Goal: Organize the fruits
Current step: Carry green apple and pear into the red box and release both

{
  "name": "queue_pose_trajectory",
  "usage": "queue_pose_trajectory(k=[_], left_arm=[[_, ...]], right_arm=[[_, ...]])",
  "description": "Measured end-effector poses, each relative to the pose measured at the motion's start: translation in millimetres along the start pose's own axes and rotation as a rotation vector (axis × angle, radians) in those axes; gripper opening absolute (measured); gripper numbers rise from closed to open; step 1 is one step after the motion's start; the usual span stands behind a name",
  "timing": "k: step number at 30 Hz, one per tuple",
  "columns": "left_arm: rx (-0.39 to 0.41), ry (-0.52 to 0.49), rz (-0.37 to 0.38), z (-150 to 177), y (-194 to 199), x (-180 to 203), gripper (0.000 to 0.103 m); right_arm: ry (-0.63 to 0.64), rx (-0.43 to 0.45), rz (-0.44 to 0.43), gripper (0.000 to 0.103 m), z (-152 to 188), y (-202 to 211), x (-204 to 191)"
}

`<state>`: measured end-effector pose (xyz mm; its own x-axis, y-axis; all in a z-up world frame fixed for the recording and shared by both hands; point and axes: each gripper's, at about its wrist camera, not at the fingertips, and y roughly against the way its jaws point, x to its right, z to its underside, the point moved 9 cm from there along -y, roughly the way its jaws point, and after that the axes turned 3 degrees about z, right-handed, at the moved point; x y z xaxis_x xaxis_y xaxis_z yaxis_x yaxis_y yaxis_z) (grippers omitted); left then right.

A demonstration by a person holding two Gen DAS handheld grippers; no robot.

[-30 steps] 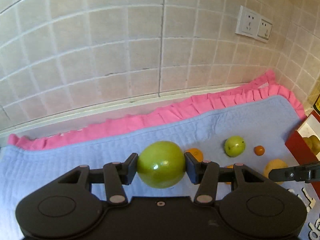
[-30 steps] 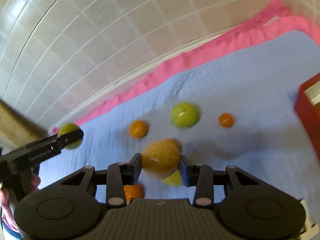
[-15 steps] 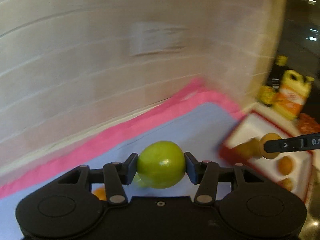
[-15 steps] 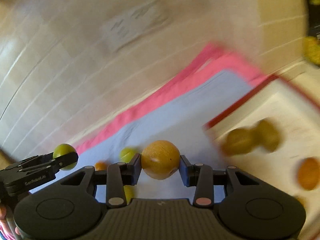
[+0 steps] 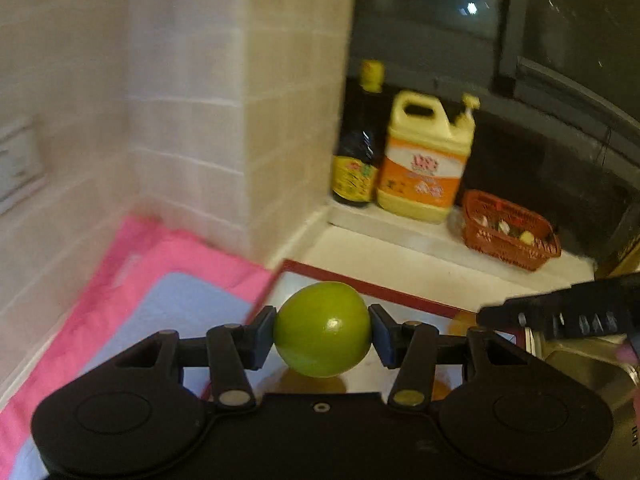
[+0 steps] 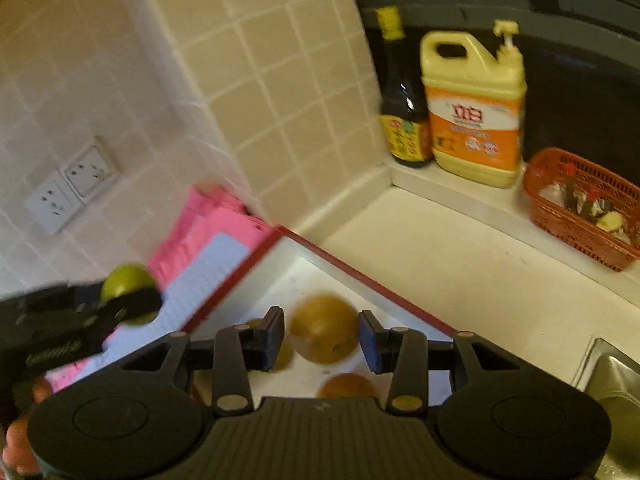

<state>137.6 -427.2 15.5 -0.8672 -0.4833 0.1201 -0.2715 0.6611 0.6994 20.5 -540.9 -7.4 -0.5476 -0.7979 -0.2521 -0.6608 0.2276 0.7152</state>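
Left wrist view: round green fruit (image 5: 322, 329) sits clamped between both blue pads of the left gripper (image 5: 322, 334), which holds it above the near corner of a white tray with a red rim (image 5: 362, 285). Right wrist view: right gripper (image 6: 322, 338) has its jaws opening, with a round brownish-yellow fruit (image 6: 324, 328) in the gap between them; a small gap shows on each side, so the pads no longer press on it. This fruit is over the white tray floor, with two more brownish fruits (image 6: 347, 386) lower in the tray, just behind the jaws. Left of the tray lies a light blue cloth (image 6: 208, 276) on a pink ruffled cloth (image 6: 208, 216). Ahead of both tools, on a cream ledge, stand a dark sauce bottle with a yellow cap (image 6: 402, 92) and, just beside it, a yellow and orange plastic jug (image 6: 474, 104). Right of these sits a red mesh basket (image 6: 580, 216). A white double wall socket (image 6: 72, 188) is mounted on the beige tiled wall to the left.
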Motion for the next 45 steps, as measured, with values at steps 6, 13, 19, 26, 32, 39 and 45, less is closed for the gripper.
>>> queue_pose_trajectory(k=[6, 13, 19, 26, 32, 39, 45], left_arm=[[-0.095, 0.021, 0.070, -2, -82, 14, 0.060], [-0.207, 0.034, 0.084, 25, -131, 11, 0.060], [-0.240, 0.043, 0.081, 37, -151, 8, 0.060], [-0.252, 0.038, 0.077, 42, -157, 12, 0.060], [-0.210, 0.060, 0.030, 37, -151, 11, 0.077], [-0.084, 0.114, -0.008, 31, -94, 15, 0.079], [0.031, 0.134, -0.082, 39, -21, 12, 0.080]], right_arm=[[-0.037, -0.027, -0.001, 0.042, 13, -19, 16], [-0.040, -0.092, 0.026, 0.042, 31, -47, 25], [-0.063, -0.142, 0.033, 0.040, 41, -74, 27], [-0.066, -0.150, 0.041, 0.040, 41, -79, 29], [-0.085, -0.162, 0.028, 0.041, 43, -78, 34], [-0.097, -0.111, 0.061, 0.056, 35, -51, 40], [-0.081, -0.034, 0.036, 0.076, 22, -18, 16]])
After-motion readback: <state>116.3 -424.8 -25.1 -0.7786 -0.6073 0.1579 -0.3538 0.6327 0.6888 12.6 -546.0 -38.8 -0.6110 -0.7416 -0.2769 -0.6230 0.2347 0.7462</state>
